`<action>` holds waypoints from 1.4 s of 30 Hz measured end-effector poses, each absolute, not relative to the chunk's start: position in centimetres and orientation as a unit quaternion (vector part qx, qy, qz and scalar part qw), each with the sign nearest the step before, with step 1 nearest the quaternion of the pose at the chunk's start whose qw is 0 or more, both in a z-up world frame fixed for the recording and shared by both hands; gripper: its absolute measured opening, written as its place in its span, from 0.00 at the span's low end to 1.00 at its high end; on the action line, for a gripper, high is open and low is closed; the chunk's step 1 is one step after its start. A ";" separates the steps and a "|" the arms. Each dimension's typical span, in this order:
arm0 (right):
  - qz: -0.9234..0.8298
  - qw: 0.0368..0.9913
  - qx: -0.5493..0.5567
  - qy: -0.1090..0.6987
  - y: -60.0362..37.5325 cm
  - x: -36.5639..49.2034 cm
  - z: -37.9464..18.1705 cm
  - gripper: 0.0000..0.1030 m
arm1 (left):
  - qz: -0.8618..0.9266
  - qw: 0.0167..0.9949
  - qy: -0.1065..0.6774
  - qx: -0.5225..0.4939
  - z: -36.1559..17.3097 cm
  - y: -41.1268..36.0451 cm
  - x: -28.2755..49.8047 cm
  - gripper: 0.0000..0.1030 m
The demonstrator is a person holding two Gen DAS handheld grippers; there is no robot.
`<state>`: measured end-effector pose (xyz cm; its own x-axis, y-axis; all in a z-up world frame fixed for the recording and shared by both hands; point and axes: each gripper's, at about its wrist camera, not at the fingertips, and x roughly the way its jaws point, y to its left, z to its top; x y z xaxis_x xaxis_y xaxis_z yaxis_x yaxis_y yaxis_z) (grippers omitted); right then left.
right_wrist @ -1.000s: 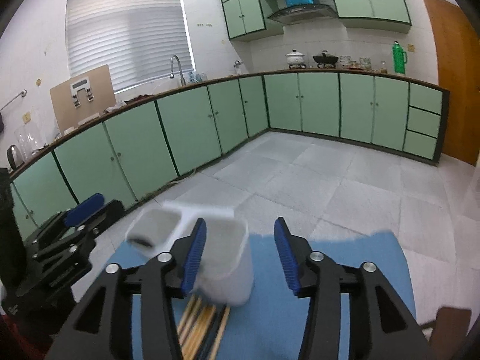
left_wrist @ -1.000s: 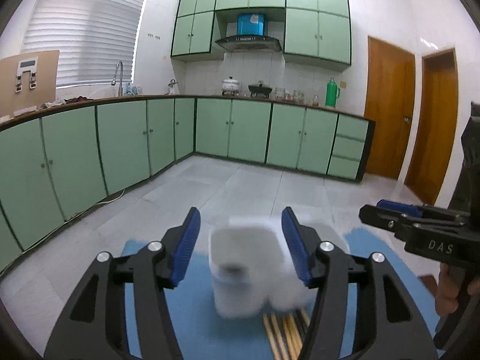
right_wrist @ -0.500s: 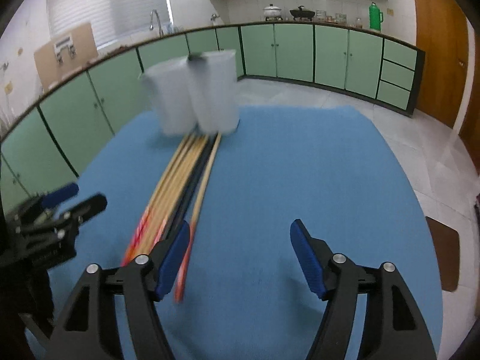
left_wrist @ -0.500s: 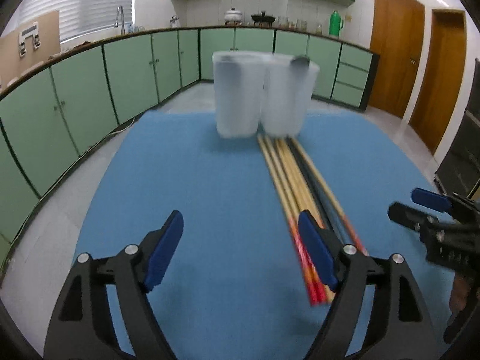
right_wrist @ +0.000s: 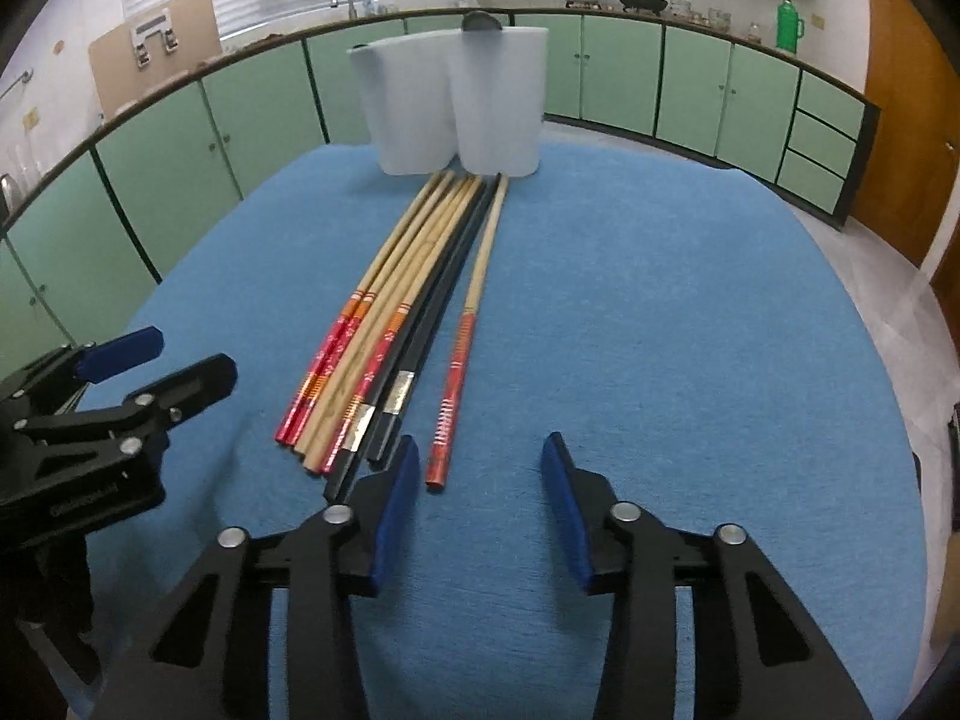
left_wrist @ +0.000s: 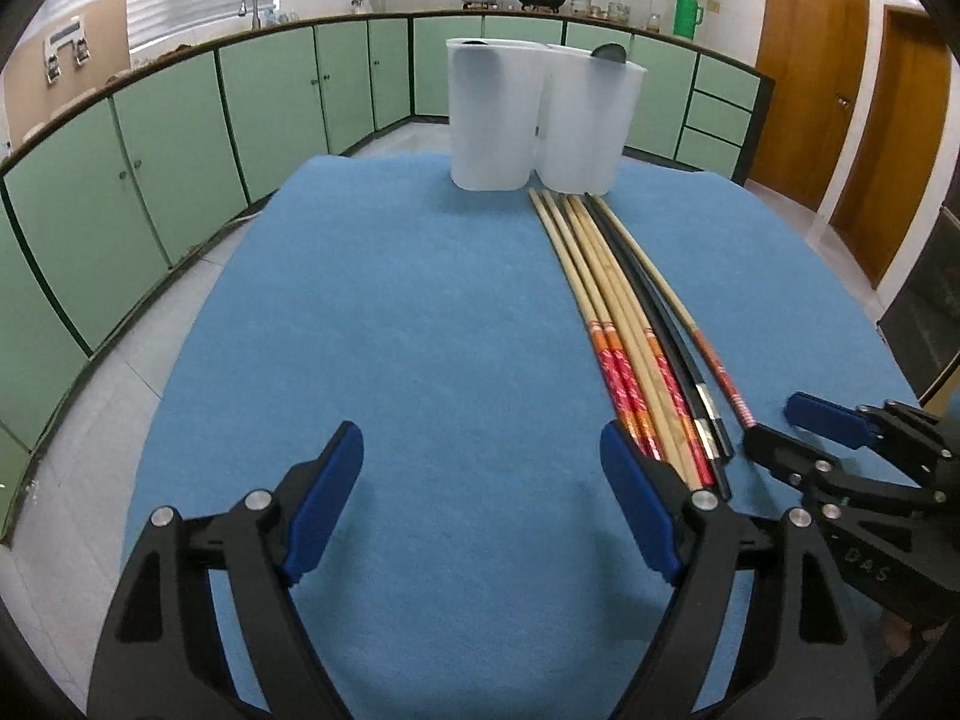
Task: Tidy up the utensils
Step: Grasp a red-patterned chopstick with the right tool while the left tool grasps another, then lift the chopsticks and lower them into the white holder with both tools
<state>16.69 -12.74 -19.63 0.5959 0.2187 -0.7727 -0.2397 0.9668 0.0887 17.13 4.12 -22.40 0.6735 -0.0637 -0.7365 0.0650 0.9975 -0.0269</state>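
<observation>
Left gripper wide open, nothing btwn its jaws, hovering over bare blue mat; its right finger sits just beside the near ends of the chopsticks. Right gripper partly open, jaws closing, empty; the lone red-ended chopstick lies just ahead of the left finger. Chopsticks lie bundled on mat, far tips near two white cups at the back edge.

The bench is blue. The chopsticks are tan or black (some with red and orange patterned ends). The two cups are white.
</observation>
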 end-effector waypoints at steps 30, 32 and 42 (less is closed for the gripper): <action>0.134 0.892 0.002 0.431 -14.8 15.8 -19.9 0.07 | -0.044 0.897 0.439 0.025 -24.0 0.2 17.7 0.59; 0.135 0.892 0.003 0.431 -14.9 15.8 -19.9 0.06 | -0.044 0.898 0.437 0.024 -24.0 -0.1 17.7 0.50; 0.137 0.892 0.009 0.431 -15.2 15.8 -19.9 0.06 | -0.055 0.900 0.430 0.036 -23.9 -1.3 17.4 0.08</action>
<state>15.79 -15.17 -19.94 0.5915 0.2526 -0.7657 -0.2378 0.9621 0.1336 17.42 -1.34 -23.89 0.6238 -0.0692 -0.7785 0.1306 0.9913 0.0166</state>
